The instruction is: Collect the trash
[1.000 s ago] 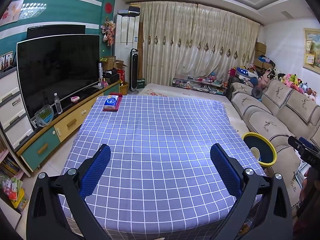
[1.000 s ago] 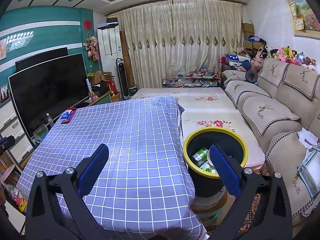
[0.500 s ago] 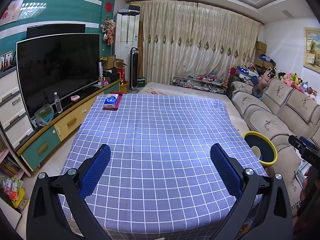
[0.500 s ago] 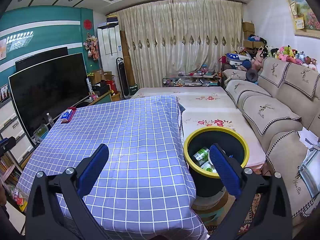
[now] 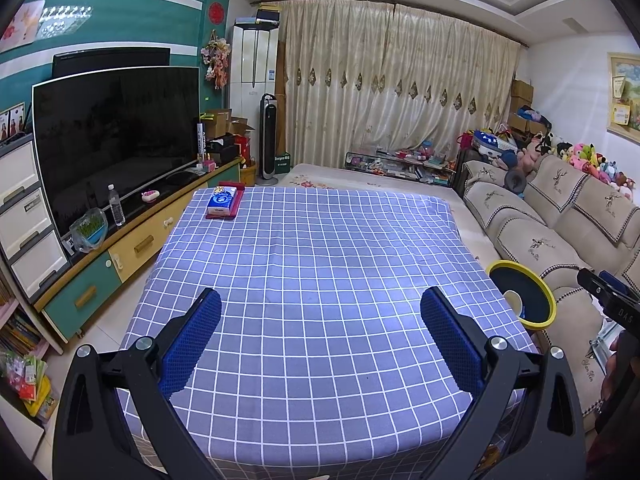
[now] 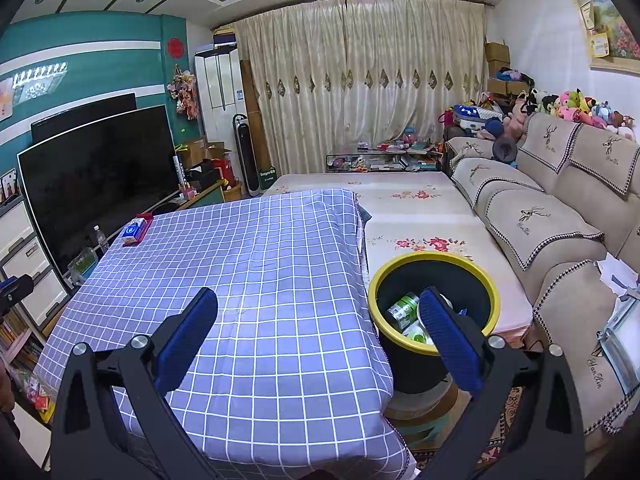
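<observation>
A black bin with a yellow rim (image 6: 434,276) stands on the floor at the table's right side and holds a green can (image 6: 402,307) and other trash. The same bin (image 5: 524,300) shows at the right of the left wrist view. My left gripper (image 5: 320,304) hangs open over the near part of the blue checked tablecloth (image 5: 320,248), holding nothing. My right gripper (image 6: 320,304) is open above the table's near right corner, its right finger (image 6: 448,336) in front of the bin. A tissue pack on a red tray (image 5: 224,200) lies at the table's far left corner.
A TV on a low cabinet (image 5: 116,136) runs along the left. A beige sofa (image 6: 560,208) with plush toys lines the right. A floral mat (image 6: 416,216) lies beyond the bin. The other gripper's body (image 5: 608,300) shows at the right edge of the left wrist view.
Both views have drifted only slightly; the bin sits a little lower and further right in the left wrist view. Both grippers stay open and empty.
</observation>
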Demonstrator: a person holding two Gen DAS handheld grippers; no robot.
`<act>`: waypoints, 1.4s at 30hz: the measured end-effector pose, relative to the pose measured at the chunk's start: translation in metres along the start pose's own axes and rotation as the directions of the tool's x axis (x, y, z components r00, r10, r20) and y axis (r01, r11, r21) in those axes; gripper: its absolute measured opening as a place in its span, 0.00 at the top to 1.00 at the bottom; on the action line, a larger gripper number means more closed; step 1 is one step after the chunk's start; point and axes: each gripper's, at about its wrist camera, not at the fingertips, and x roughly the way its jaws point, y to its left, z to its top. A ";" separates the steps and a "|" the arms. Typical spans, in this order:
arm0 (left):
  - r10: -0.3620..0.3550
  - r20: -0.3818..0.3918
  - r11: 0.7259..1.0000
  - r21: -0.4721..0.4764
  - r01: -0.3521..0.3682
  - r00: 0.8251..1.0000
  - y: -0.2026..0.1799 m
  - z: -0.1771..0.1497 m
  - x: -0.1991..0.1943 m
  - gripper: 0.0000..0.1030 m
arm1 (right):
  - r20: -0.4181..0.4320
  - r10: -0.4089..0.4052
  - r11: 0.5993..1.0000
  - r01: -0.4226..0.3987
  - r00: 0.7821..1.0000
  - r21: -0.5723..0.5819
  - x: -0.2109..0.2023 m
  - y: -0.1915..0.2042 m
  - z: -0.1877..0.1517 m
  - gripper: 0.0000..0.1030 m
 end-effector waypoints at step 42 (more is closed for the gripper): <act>-0.017 -0.054 1.000 -0.017 0.016 0.998 0.001 -0.005 0.018 0.05 | -0.009 0.002 1.000 -0.002 1.000 0.004 0.006 0.000 -0.001 0.07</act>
